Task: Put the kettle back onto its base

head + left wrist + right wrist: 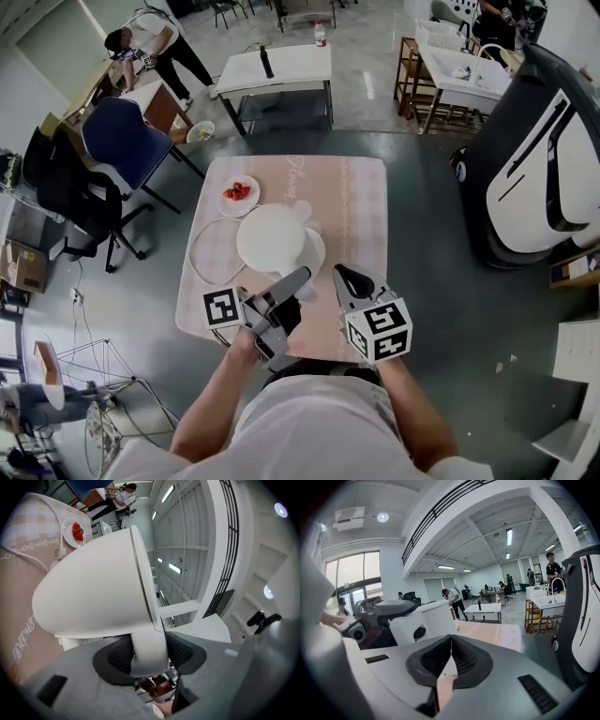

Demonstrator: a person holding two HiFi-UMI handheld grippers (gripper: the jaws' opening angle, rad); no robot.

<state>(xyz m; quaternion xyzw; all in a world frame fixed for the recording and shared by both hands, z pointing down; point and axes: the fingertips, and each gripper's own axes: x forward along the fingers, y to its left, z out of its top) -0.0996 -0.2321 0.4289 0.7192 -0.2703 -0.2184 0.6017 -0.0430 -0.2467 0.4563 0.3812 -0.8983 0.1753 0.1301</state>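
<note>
The white kettle [270, 238] hangs over the pink table, its handle pointing toward me. My left gripper [296, 279] is shut on that handle [149, 652], with both dark pads pressed on its sides. Part of the round white base [319, 251] shows under the kettle's right edge; whether the two touch cannot be told. The base's white cord [201, 246] loops to the left. My right gripper [343, 275] floats just right of the kettle, shut with nothing in it [451, 640]. In the right gripper view, the kettle [433, 618] stands ahead on the left.
A plate of red fruit [239, 193] sits at the table's far left [74, 530]. The table with its pink cloth [361, 202] is small. A blue chair [127, 141] stands to the left, a large black and white machine [539, 169] to the right. People work at tables farther back.
</note>
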